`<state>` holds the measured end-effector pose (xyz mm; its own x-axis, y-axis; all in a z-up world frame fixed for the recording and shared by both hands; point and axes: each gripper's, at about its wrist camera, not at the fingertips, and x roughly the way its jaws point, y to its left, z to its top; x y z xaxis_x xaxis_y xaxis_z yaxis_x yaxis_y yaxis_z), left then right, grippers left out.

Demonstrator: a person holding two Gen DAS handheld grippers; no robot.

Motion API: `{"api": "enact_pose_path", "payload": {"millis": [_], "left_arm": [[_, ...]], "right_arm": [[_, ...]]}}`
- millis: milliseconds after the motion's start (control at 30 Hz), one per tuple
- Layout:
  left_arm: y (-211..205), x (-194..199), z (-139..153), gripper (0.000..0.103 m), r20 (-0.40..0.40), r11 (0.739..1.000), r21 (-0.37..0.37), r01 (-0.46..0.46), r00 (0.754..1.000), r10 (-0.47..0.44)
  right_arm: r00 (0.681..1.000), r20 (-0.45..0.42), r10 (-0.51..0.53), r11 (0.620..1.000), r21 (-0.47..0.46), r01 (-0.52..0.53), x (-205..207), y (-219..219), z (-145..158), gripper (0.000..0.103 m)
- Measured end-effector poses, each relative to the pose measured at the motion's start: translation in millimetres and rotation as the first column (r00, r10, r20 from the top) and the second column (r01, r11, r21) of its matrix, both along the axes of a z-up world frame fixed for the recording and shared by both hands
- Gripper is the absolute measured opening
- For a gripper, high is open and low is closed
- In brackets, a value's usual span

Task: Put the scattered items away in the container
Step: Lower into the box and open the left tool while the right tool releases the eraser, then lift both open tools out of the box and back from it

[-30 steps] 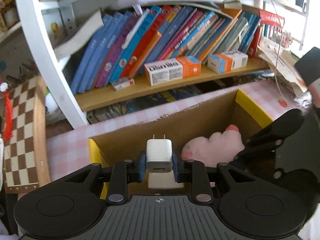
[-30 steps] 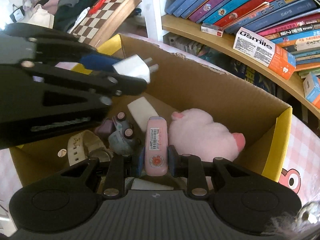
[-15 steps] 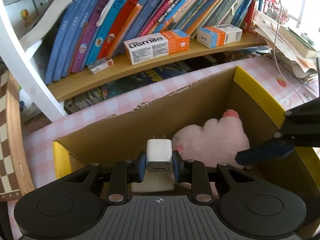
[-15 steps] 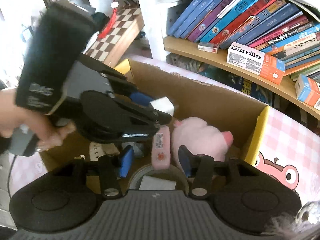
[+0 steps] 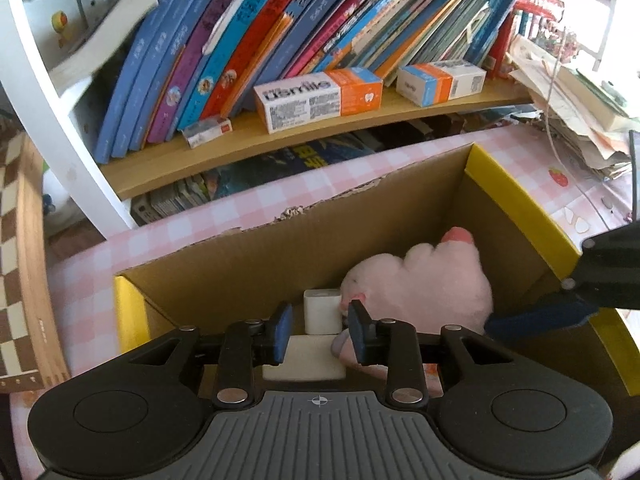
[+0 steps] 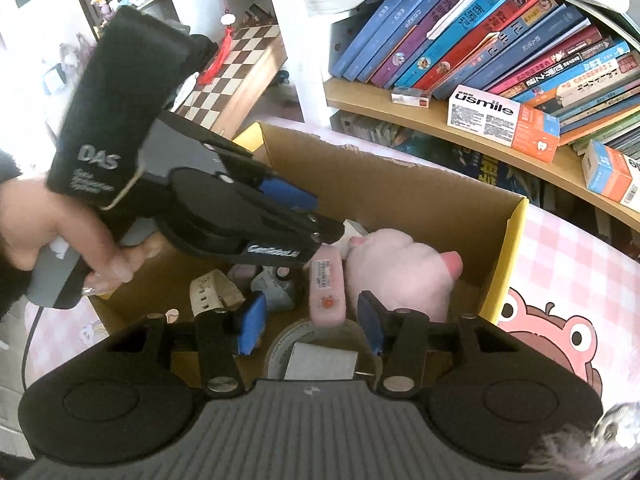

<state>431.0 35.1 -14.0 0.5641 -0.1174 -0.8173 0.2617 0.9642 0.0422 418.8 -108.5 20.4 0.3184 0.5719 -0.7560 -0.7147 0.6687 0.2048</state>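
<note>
A cardboard box (image 5: pixel 248 256) with yellow flaps stands on a pink checked cloth; it also shows in the right wrist view (image 6: pixel 404 184). My left gripper (image 5: pixel 320 332) is open above the box. A white charger (image 5: pixel 322 310) lies free inside, beside a pink plush toy (image 5: pixel 424 284). My right gripper (image 6: pixel 312 328) is open over the box. A pink tube (image 6: pixel 327 288) lies loose between its fingers, next to the plush toy (image 6: pixel 396 272). The left gripper (image 6: pixel 280 224) crosses the right wrist view, held by a hand.
A bookshelf (image 5: pixel 304 136) with leaning books and small cartons stands behind the box. A chessboard (image 6: pixel 236 64) leans at the left. A watch strap (image 6: pixel 212 292), small bottles (image 6: pixel 276 288) and a tape roll (image 6: pixel 316 344) lie in the box. Papers (image 5: pixel 576 92) pile at right.
My left gripper opened and the white charger dropped into the box. My right gripper opened wider and the pink tube lies loose in the box.
</note>
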Motion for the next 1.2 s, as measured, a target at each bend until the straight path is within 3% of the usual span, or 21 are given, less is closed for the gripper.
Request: {"api": "enact_pose_path", "payload": {"millis": [267,500,633,867,1200], "left_arm": [[1,-39,35,0.032,0.096,1.0,0.006,0.025,0.995,-0.026],[6,-84,70,0.033,0.2,0.999,-0.034,0.011,0.98,-0.004],[8,-112,82,0.045,0.25,0.999,-0.054,-0.007,0.968,0.02],[13,-155,87,0.047,0.297,0.999,-0.012,-0.032,0.954,0.034],[26,-213,85,0.054,0.327,0.992,-0.065,-0.105,0.937,0.121]], "right_arm": [[1.0,0.025,0.007,1.0,0.004,-0.007,-13,1,10,0.049],[0.998,0.063,0.003,1.0,0.026,-0.004,-32,-1,25,0.049],[0.993,0.12,-0.002,1.0,0.026,-0.002,-49,-4,36,0.049],[0.977,0.208,-0.033,0.999,0.021,0.03,-79,-17,49,0.049],[0.967,0.232,-0.104,0.995,0.017,0.103,-122,-35,53,0.049]]}}
